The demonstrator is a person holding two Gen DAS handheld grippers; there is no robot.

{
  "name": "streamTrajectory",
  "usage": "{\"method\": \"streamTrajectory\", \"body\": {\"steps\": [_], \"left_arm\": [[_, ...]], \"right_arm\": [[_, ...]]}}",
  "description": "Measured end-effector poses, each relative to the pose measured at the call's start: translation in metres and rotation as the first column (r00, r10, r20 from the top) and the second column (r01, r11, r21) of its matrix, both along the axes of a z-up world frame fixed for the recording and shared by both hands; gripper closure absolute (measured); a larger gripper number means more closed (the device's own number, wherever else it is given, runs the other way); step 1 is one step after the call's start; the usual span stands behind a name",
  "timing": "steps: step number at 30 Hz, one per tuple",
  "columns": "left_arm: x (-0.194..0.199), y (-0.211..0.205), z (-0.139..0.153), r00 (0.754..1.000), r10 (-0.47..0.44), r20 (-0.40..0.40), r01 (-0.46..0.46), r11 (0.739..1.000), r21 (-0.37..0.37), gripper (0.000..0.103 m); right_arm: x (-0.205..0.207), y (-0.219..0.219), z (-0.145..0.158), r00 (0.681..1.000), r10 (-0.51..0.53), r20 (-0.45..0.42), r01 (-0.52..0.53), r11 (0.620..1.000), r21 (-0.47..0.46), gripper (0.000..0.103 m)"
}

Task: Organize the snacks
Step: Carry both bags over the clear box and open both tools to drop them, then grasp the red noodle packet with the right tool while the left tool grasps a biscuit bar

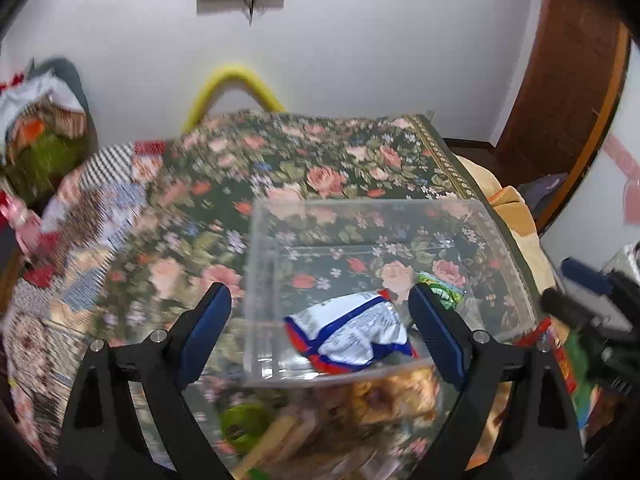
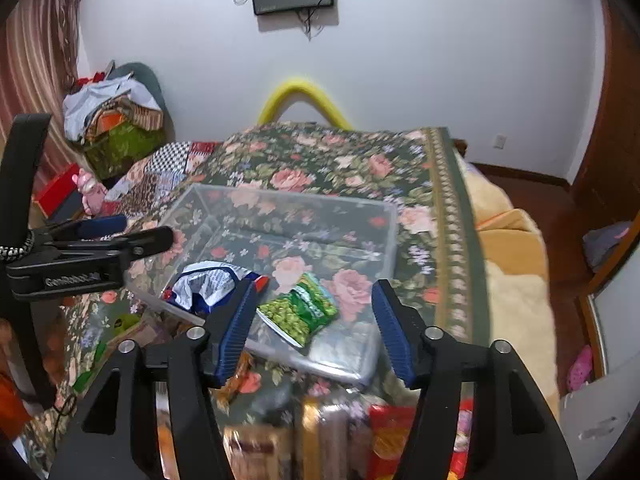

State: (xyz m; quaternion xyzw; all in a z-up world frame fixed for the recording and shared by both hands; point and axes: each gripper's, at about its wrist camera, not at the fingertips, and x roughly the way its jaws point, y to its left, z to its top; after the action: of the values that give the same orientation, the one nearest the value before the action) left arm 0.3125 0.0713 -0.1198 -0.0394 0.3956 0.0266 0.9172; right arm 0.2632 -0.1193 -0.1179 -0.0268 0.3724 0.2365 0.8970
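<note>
Both tongs, left [image 1: 320,332] and right [image 2: 312,324], stand open, gripping nothing. On the floral surface [image 2: 420,168] sits 1 clear bin [image 2: 384,216] holding 2 packets: 1 white-blue [image 2: 208,284], 1 green [image 2: 304,308]. More snacks [image 2: 384,436] lie blurred nearby, uncountable.

Right gripper [image 2: 312,320] jaws apart, nothing between the pads, above a clear bin [image 2: 340,216] on the flowered cloth [image 2: 420,168]; green snack bag [image 2: 300,312] and white-blue packet [image 2: 208,284] lie inside; left gripper [image 2: 120,236] at the bin's left edge.
</note>
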Motion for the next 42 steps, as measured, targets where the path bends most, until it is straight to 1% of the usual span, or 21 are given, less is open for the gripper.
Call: {"method": "streamTrajectory", "body": {"steps": [5, 8, 13, 16, 18, 23, 25, 27, 30, 32, 33, 36, 39, 42], "left_arm": [[-0.034, 0.007, 0.015, 0.999, -0.022, 0.033, 0.019, 0.995, 0.093, 0.009], [-0.052, 0.017, 0.014, 1.000, -0.023, 0.020, 0.021, 0.994, 0.105, 0.009], [-0.077, 0.034, -0.002, 1.000, -0.005, -0.017, 0.006, 0.995, 0.100, 0.009], [-0.089, 0.046, -0.018, 0.998, 0.018, -0.054, -0.013, 0.996, 0.093, 0.009], [-0.097, 0.055, -0.032, 0.996, 0.028, -0.090, -0.021, 0.997, 0.069, 0.009], [-0.108, 0.063, -0.062, 0.987, 0.023, -0.158, -0.018, 0.999, 0.038, 0.009], [-0.110, 0.063, -0.074, 0.984, 0.021, -0.177, -0.018, 1.000, 0.022, 0.009], [-0.113, 0.065, -0.083, 0.984, 0.023, -0.178, -0.025, 1.000, -0.008, 0.009], [-0.115, 0.067, -0.088, 0.983, 0.028, -0.179, -0.033, 0.999, -0.028, 0.009], [-0.114, 0.067, -0.092, 0.981, 0.019, -0.194, -0.028, 0.998, -0.047, 0.009], [-0.114, 0.065, -0.095, 0.979, 0.014, -0.203, -0.023, 0.999, -0.044, 0.009], [-0.114, 0.061, -0.098, 0.980, -0.009, -0.200, 0.002, 1.000, -0.031, 0.009], [-0.109, 0.059, -0.098, 0.980, -0.017, -0.200, 0.011, 1.000, -0.029, 0.009], [-0.102, 0.056, -0.103, 0.976, -0.034, -0.215, 0.028, 0.999, -0.034, 0.010]], "right_arm": [[-0.020, -0.024, 0.013, 0.999, -0.040, 0.037, 0.040, 0.999, -0.001, 0.037], [-0.030, -0.037, 0.014, 0.997, -0.060, 0.044, 0.061, 0.998, -0.012, 0.036], [-0.041, -0.056, 0.002, 0.995, -0.096, 0.019, 0.097, 0.995, -0.028, 0.033], [-0.050, -0.064, -0.007, 0.993, -0.117, 0.004, 0.117, 0.992, -0.052, 0.032], [-0.055, -0.070, -0.016, 0.991, -0.133, -0.013, 0.132, 0.989, -0.064, 0.032], [-0.062, -0.089, -0.039, 0.979, -0.183, -0.083, 0.178, 0.981, -0.071, 0.032], [-0.067, -0.096, -0.052, 0.971, -0.204, -0.125, 0.196, 0.978, -0.072, 0.031], [-0.072, -0.102, -0.065, 0.962, -0.218, -0.165, 0.209, 0.975, -0.073, 0.031], [-0.079, -0.109, -0.077, 0.953, -0.225, -0.204, 0.213, 0.974, -0.081, 0.031], [-0.077, -0.111, -0.081, 0.949, -0.229, -0.215, 0.213, 0.972, -0.095, 0.030], [-0.079, -0.111, -0.081, 0.949, -0.230, -0.215, 0.213, 0.972, -0.099, 0.028], [-0.075, -0.108, -0.078, 0.954, -0.223, -0.198, 0.208, 0.974, -0.093, 0.016], [-0.070, -0.100, -0.080, 0.960, -0.213, -0.182, 0.197, 0.975, -0.103, 0.015], [-0.062, -0.092, -0.086, 0.959, -0.199, -0.201, 0.182, 0.978, -0.100, 0.015]]}}
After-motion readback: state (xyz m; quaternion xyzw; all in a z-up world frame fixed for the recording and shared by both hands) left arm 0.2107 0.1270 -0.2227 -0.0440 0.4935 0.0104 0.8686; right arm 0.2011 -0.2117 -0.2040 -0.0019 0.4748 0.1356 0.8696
